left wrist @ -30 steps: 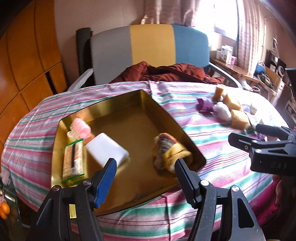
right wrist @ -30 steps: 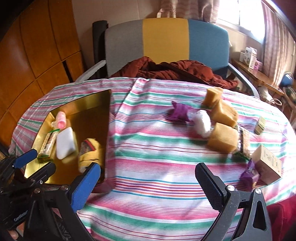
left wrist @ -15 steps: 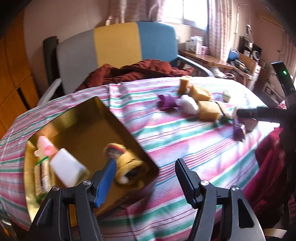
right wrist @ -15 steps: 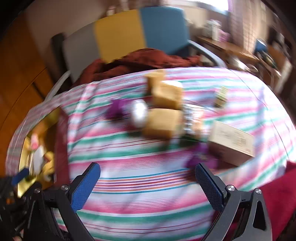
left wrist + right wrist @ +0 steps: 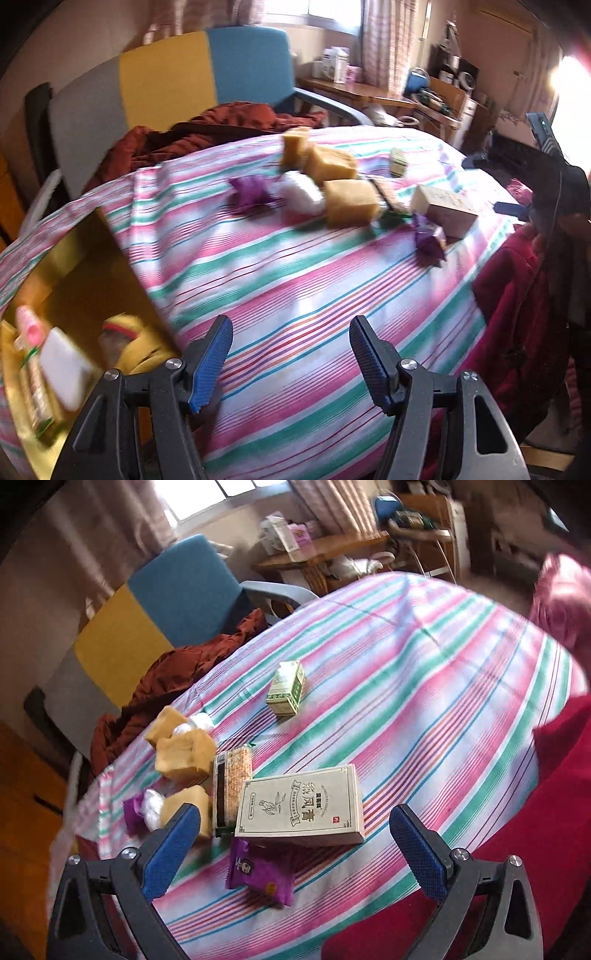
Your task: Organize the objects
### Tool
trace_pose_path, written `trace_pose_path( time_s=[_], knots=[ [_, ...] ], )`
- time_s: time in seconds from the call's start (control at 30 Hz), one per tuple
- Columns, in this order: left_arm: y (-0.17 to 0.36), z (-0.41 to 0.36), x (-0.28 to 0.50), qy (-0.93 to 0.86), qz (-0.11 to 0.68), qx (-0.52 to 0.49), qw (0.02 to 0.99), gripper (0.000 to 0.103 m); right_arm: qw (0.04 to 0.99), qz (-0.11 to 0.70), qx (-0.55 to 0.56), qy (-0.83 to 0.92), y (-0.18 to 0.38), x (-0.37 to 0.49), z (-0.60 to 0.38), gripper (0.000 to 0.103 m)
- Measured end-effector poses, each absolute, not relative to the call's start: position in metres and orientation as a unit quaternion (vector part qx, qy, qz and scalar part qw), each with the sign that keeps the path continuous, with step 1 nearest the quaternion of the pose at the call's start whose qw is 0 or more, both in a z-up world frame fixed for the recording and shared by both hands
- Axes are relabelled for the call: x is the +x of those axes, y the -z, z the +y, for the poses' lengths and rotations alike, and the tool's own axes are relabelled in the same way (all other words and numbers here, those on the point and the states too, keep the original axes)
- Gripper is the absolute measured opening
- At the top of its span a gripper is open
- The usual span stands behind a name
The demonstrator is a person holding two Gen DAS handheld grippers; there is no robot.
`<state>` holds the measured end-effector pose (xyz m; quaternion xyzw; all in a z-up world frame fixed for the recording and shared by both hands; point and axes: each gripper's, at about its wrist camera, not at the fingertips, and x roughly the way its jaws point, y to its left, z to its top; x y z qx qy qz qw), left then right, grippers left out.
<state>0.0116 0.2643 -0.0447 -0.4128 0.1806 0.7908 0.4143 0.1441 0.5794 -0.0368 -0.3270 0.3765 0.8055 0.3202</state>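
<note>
Both grippers spread, empty, above striped desk (image 5: 424, 686).
Right gripper (image 5: 295, 843): tan box (image 5: 301, 805) lies flat just ahead between its fingers, purple packet (image 5: 260, 873) nearer. Left gripper (image 5: 291, 354): gold tray (image 5: 79, 280) at its left, holding items; loose pile well ahead.

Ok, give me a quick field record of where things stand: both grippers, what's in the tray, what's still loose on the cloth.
left gripper: open, empty, above the striped cloth
right gripper: open, empty, facing the flat box
gold tray: holds pink bottle, white block, yellow doll, snack bar
loose on striped tablecloth: flat box, purple packet, small green box, tan blocks, wrapped bar
nearest to right gripper: purple packet, flat box
</note>
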Motion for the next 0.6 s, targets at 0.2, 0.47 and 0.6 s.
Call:
trace_pose_path(
  time_s=[0.2, 0.47, 0.6],
  knots=[
    [0.058, 0.318, 0.019, -0.749, 0.184, -0.431, 0.468, 0.067, 0.303, 0.401, -0.281, -0.818, 0.032, 0.153, 0.582, 0.103],
    [0.075, 0.384, 0.025, -0.673, 0.125, -0.514, 0.516, 0.065, 0.284, 0.418, -0.272, -0.819, 0.037, 0.154, 0.583, 0.103],
    [0.083, 0.415, 0.026, -0.651, 0.098, -0.544, 0.521, 0.065, 0.276, 0.431, -0.257, -0.82, 0.037, 0.16, 0.586, 0.103]
  ],
)
